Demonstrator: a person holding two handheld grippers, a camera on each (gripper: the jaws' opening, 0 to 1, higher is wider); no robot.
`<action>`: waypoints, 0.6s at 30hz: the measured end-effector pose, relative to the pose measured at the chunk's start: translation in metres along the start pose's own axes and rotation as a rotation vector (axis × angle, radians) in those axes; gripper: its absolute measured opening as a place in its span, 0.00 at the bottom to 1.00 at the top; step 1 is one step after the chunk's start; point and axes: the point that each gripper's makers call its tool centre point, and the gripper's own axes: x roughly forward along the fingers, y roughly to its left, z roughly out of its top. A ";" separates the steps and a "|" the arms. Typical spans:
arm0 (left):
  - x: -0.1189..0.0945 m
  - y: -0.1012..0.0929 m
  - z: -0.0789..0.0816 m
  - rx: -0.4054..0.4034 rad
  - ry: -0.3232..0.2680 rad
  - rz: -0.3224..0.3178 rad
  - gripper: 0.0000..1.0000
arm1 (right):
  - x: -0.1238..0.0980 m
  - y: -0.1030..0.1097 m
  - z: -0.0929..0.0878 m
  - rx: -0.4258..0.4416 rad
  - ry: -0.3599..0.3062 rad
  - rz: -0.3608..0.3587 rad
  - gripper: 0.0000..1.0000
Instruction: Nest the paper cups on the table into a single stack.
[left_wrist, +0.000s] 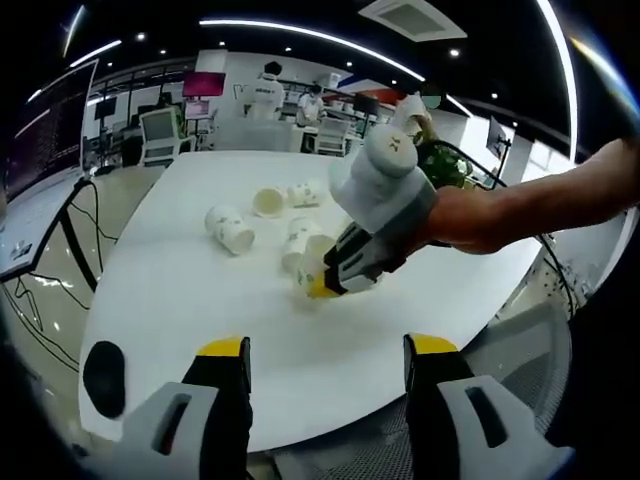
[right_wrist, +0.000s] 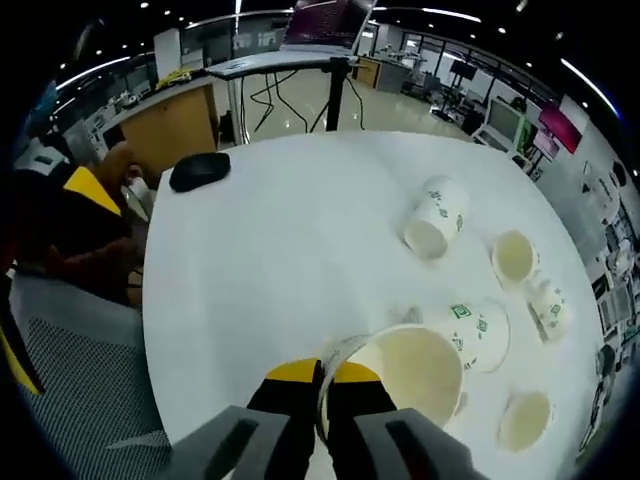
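While the right gripper (right_wrist: 322, 385) pinches the rim of a cup (right_wrist: 415, 370) between nearly closed jaws, that cup sits mouth-up on the table (right_wrist: 270, 250), touching a cup lying on its side (right_wrist: 478, 330) just beyond it. The coming nest turns on this: the lying cup's long axis runs across the held cup's mouth, base pointing away, so it is not yet lined up to enter.

Left gripper (left_wrist: 325, 385): jaws spread, nothing between them, hanging near the table's edge (left_wrist: 330, 420), well short of the cups. Right is nearer by far.

Count, right gripper view: six cups. Besides those two:
- one on its side (right_wrist: 435, 218), farther out
- one mouth-up (right_wrist: 515, 257)
- one small, tipped (right_wrist: 550, 310)
- one mouth-up (right_wrist: 525, 420) near the held cup

One dark puck (right_wrist: 200, 171) far across the table.
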 end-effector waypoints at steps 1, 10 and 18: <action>0.001 0.000 0.000 0.000 0.001 0.000 0.61 | 0.000 0.000 -0.001 0.002 0.001 0.001 0.00; 0.003 -0.001 0.002 0.008 0.002 -0.004 0.61 | 0.002 -0.004 -0.002 0.020 0.001 0.008 0.02; 0.003 0.001 0.003 0.011 0.000 0.000 0.61 | -0.007 0.000 0.003 0.032 -0.032 0.021 0.11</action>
